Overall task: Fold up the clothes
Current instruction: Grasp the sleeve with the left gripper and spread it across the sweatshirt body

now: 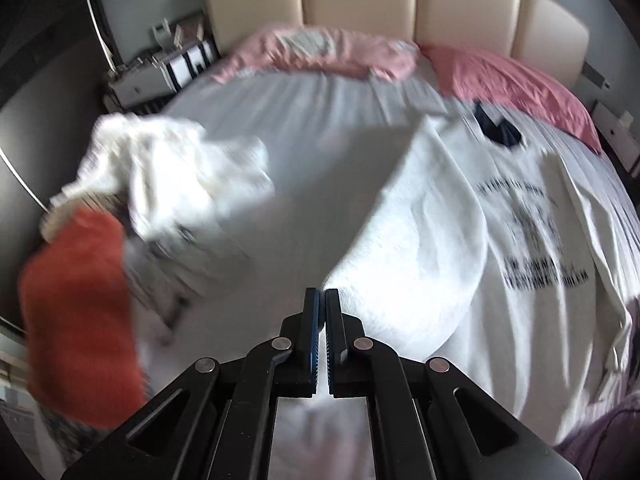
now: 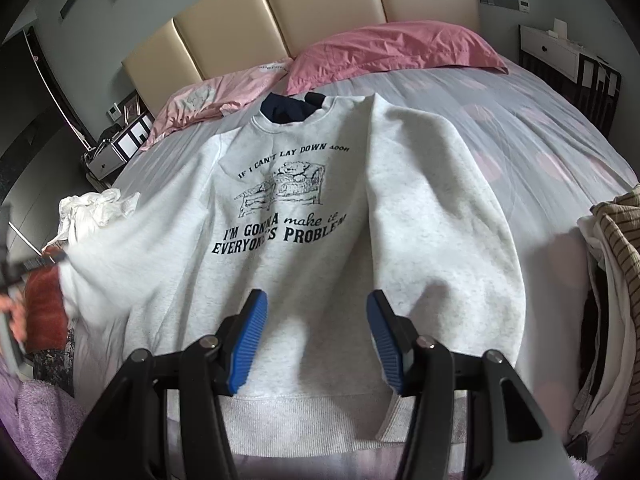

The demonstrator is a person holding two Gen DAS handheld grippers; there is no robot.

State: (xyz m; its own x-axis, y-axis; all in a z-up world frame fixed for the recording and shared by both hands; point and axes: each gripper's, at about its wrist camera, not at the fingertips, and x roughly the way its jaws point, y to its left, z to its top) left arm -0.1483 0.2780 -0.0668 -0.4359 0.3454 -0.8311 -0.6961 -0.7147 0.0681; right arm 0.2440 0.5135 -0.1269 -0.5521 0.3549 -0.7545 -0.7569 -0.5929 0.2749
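A light grey sweatshirt (image 2: 288, 208) with black printed text and a bear drawing lies face up on the bed. Its right sleeve (image 2: 436, 200) is folded over the body. My right gripper (image 2: 316, 320) is open and empty just above the sweatshirt's lower hem. My left gripper (image 1: 322, 300) is shut on the cuff of the left sleeve (image 1: 400, 248) and holds it lifted off the bed. In the right wrist view the left gripper (image 2: 44, 260) shows at the far left, with the sleeve (image 2: 132, 248) stretched to it.
A crumpled white garment (image 1: 180, 172) and an orange-red cloth (image 1: 76, 312) lie at the bed's left edge. Pink pillows (image 2: 392, 52) sit by the beige headboard (image 2: 320, 12). A pile of striped and white clothes (image 2: 612, 280) lies at the right. A purple blanket (image 2: 36, 420) lies at the near edge.
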